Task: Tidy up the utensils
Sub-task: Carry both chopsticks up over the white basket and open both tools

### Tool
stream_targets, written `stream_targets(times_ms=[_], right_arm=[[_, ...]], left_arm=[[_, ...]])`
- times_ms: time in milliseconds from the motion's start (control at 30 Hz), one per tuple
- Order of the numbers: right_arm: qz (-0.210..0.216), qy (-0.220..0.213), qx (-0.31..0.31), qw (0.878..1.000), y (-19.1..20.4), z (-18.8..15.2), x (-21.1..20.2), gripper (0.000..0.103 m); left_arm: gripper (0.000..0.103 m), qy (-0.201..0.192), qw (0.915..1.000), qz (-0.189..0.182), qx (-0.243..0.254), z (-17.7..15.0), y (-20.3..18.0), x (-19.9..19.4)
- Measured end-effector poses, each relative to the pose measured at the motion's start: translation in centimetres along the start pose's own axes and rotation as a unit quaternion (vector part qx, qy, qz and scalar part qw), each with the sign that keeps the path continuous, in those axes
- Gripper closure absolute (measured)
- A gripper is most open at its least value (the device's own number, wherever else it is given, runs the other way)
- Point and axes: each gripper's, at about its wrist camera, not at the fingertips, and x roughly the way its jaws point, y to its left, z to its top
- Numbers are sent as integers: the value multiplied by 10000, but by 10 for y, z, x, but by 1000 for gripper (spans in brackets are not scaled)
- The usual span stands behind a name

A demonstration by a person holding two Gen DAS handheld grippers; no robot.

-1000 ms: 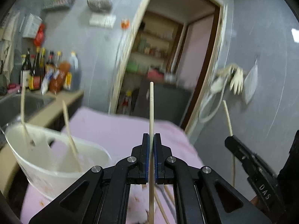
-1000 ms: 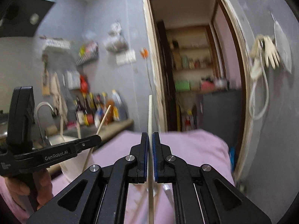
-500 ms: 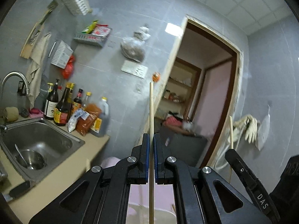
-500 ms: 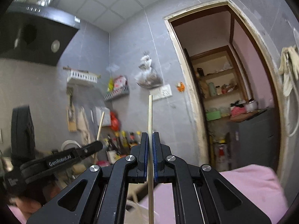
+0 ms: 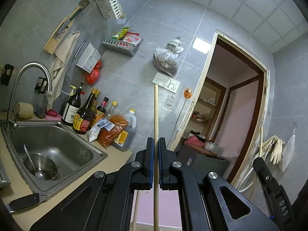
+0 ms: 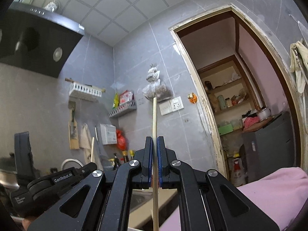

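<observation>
My left gripper (image 5: 156,141) is shut on a pale wooden chopstick (image 5: 156,111) that stands upright between its blue pads. It points level towards the grey tiled wall beside the sink. My right gripper (image 6: 155,139) is shut on a second wooden chopstick (image 6: 154,119), also upright, and tilts slightly up at the wall. In the left wrist view the right gripper (image 5: 259,162) shows at the right edge with its chopstick (image 5: 261,142). In the right wrist view the left gripper (image 6: 90,166) sits low at the left with its stick (image 6: 92,148).
A steel sink (image 5: 63,134) with a bowl (image 5: 41,165) and a spoon lies lower left, under a faucet (image 5: 28,71). Sauce bottles (image 5: 82,113) line the counter. A white slotted basket (image 5: 107,0) and a grey rack (image 5: 120,46) hang on the wall. A doorway (image 6: 240,96) opens at the right, with pink cloth (image 6: 269,192) below it.
Both views have swung up and to the left, from the pink-covered table and white bowl to the sink, wall and ceiling. Each gripper stays shut on its chopstick.
</observation>
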Motion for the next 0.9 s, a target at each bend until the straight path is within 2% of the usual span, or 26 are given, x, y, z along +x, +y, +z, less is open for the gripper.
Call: stream_targets(times_ms=[133,433,767,900], right_arm=[[-136,15,-94,9999,-3,-7,3,100],[-212,327,-174,9991,-7,-26,6,100],[-302,630,-167,9974,-10,-38,0,100],[-314,747,-134,9966,-11,-42,0,100]], left_arm=[[101,-43,9997,73,212,-17,-5,1],[101,43,9996,189,217,-42,-6,1],[101,310,9985,123,434,-59,-9,2],[101,437,9983,69,367,-62,-7,2]])
